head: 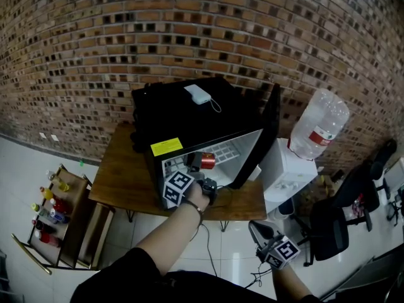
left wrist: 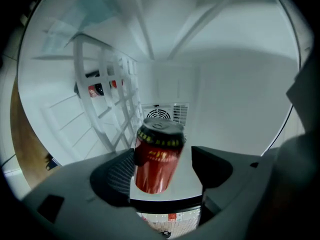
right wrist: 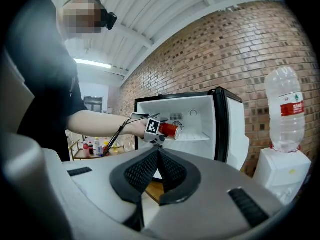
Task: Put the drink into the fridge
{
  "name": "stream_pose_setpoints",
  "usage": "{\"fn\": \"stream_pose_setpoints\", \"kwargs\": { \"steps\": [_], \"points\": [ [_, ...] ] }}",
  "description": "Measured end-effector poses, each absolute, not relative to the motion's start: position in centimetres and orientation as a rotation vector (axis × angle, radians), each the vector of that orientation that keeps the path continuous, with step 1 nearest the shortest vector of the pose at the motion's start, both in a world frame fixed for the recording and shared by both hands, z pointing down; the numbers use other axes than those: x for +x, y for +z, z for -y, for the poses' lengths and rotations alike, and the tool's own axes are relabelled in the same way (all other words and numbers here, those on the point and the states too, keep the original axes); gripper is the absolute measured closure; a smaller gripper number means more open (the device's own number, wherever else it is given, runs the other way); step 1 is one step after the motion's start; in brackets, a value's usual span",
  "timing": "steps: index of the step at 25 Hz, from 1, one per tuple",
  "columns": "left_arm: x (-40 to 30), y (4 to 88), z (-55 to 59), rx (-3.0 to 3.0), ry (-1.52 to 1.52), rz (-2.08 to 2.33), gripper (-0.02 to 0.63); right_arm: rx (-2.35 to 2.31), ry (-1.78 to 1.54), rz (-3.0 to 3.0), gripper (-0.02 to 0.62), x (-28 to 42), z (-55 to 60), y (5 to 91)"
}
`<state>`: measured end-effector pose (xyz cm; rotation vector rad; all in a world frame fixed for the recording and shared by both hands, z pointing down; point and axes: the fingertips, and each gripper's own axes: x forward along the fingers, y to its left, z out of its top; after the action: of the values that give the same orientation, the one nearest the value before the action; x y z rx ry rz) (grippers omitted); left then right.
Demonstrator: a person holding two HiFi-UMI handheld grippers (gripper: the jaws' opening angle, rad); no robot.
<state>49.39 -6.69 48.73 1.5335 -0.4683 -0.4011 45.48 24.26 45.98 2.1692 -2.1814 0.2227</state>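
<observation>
A red drink can stands tilted between the jaws of my left gripper, inside the white fridge. The can leans on the left pad, and a gap shows between it and the right pad, so the gripper is open. In the head view the left gripper reaches into the black mini fridge with the can at its tip. The right gripper view shows the same can at the open fridge. My right gripper is shut and empty, held low at the lower right.
The fridge door stands open to the right. The fridge sits on a wooden table. A white water dispenser with a large bottle is to the right, an office chair beyond. A rack of bottles stands at the left.
</observation>
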Motion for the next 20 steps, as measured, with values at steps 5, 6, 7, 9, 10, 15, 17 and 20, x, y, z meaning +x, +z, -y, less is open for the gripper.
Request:
{"fn": "stream_pose_setpoints", "kwargs": {
  "steps": [5,6,7,9,10,15,17,20],
  "points": [
    [48.7,48.7,7.0,1.526,-0.408,0.456,0.261,2.162,0.205,2.17,0.595,45.4,-24.4,46.4],
    [48.6,48.7,7.0,1.529,-0.406,0.45,0.261,2.16,0.207,2.164,0.595,45.4,-24.5,46.6],
    [48.5,48.8,6.9,1.532,-0.403,0.441,0.258,2.16,0.209,2.161,0.595,45.4,-24.5,46.7],
    [48.2,48.7,6.6,1.546,-0.395,0.413,0.258,2.162,0.202,2.157,0.595,45.2,-24.5,46.7],
    [48.2,48.5,6.4,1.556,-0.392,0.393,0.258,2.163,0.196,2.158,0.595,45.1,-24.4,46.6],
    [47.1,46.2,2.0,1.72,-0.306,0.197,0.259,2.171,0.175,2.167,0.595,44.6,-23.9,46.2],
    [45.6,45.3,-0.1,1.796,-0.259,0.107,0.261,2.169,0.162,2.167,0.595,44.5,-23.5,46.1],
    [42.3,43.9,-2.2,1.911,-0.205,0.005,0.342,2.171,0.155,2.175,0.595,43.5,-22.0,46.2]
  ]
}}
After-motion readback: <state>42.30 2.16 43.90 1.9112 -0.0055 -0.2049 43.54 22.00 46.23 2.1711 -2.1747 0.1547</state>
